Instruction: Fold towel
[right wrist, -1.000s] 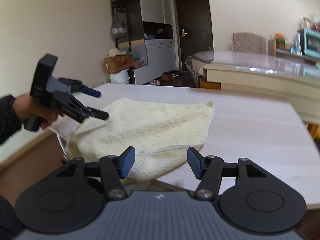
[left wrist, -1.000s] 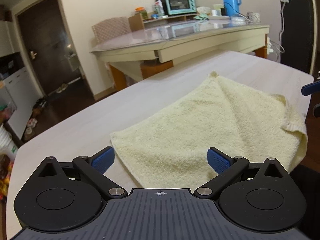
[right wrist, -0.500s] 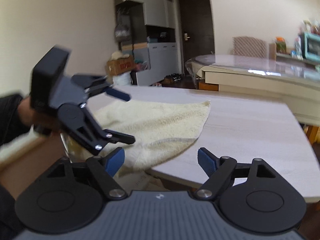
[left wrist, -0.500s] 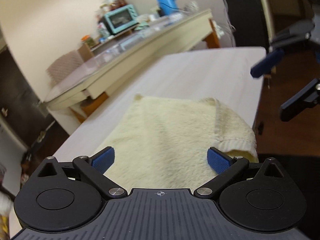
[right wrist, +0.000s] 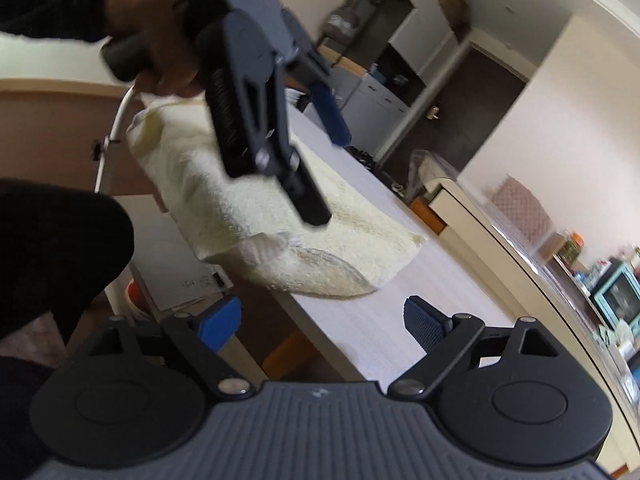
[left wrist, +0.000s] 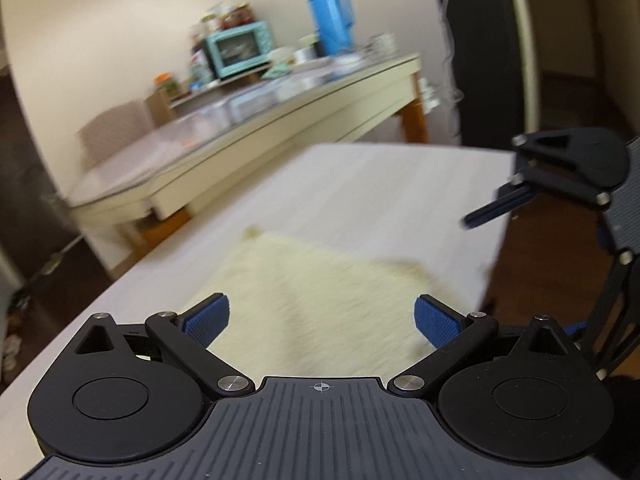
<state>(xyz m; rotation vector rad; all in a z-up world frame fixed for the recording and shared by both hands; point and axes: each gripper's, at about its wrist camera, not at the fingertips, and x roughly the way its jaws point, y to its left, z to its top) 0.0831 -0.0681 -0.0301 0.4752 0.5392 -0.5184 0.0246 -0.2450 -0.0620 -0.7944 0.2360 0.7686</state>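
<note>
The pale yellow towel (right wrist: 304, 216) lies folded over on the near corner of the white bench (left wrist: 360, 196), one edge drooping past the rim. The left gripper (left wrist: 322, 316) hovers just above it with jaws spread wide and empty. The right gripper (right wrist: 322, 320) hangs off the bench corner, jaws likewise apart, holding nothing.

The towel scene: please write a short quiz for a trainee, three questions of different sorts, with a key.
1. True or false: the left gripper has its jaws shut on the towel.
2. Multiple choice: where does the towel lie? A) wholly in the middle of the table; B) at the table's near edge, partly draped over it; C) on the floor.
3. Fill in: the right gripper has its jaws ____ and holds nothing.

Key: 1 false, the jaws stand apart with no cloth between them; 2 B; 3 open.
</note>
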